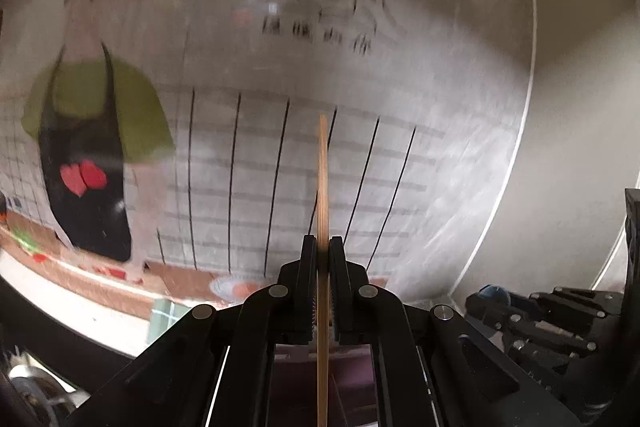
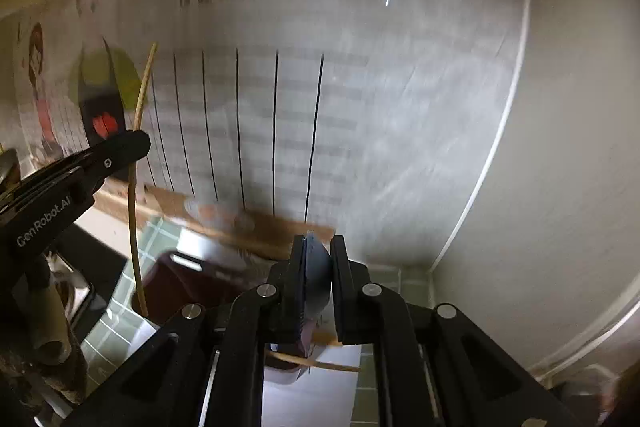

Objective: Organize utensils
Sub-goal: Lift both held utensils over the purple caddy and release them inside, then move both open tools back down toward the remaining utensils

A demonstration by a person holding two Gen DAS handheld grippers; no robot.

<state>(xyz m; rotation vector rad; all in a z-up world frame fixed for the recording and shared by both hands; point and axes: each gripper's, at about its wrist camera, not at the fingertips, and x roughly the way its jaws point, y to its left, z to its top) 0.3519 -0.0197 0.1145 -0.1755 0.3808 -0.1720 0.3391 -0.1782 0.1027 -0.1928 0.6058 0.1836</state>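
Note:
My left gripper is shut on a thin wooden chopstick that stands upright between its jaws. The same chopstick shows in the right wrist view, held by the left gripper, its lower end reaching down to a dark maroon container. My right gripper is shut on a blue-grey utensil, seen edge-on, whose kind I cannot tell. Another chopstick lies on a white surface below the right gripper.
A wall poster with cartoon figures and a lined chart fills the background. A green tiled counter lies below. The wall corner is at the right. The right gripper's body shows at the left view's lower right.

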